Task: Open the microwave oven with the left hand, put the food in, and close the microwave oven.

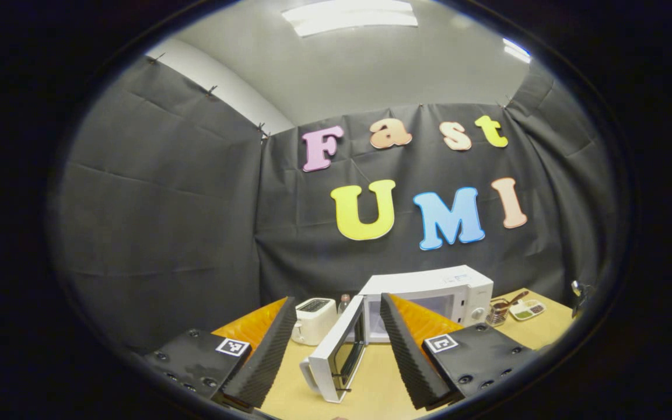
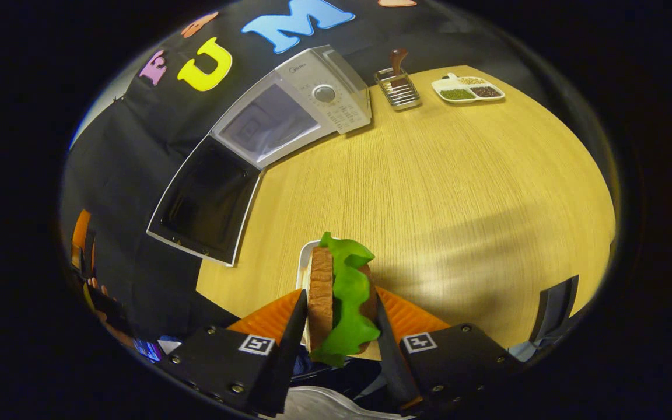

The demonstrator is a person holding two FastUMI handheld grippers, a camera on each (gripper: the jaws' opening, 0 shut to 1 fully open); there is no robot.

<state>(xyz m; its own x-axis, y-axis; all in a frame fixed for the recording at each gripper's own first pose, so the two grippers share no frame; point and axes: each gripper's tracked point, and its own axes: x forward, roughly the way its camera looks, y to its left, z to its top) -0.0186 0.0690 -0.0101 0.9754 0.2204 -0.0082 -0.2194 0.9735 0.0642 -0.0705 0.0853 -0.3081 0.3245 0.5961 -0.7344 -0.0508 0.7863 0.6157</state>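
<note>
The white boxy microwave oven (image 1: 429,297) at the back of the pale wooden table (image 2: 429,192) already stands with its dark-windowed door (image 1: 336,356) swung wide, so opening looks done — loading the food and shutting the door are left. The left gripper (image 1: 336,350) hangs spread and empty before that door, while the right gripper (image 2: 339,315) pinches the sandwich (image 2: 339,297) between both fingers, above the near table edge and well apart from the oven. It is brown bread slices with a ruffled bright-green lettuce leaf, held on edge — a white tray (image 2: 304,262) lies just behind.
</note>
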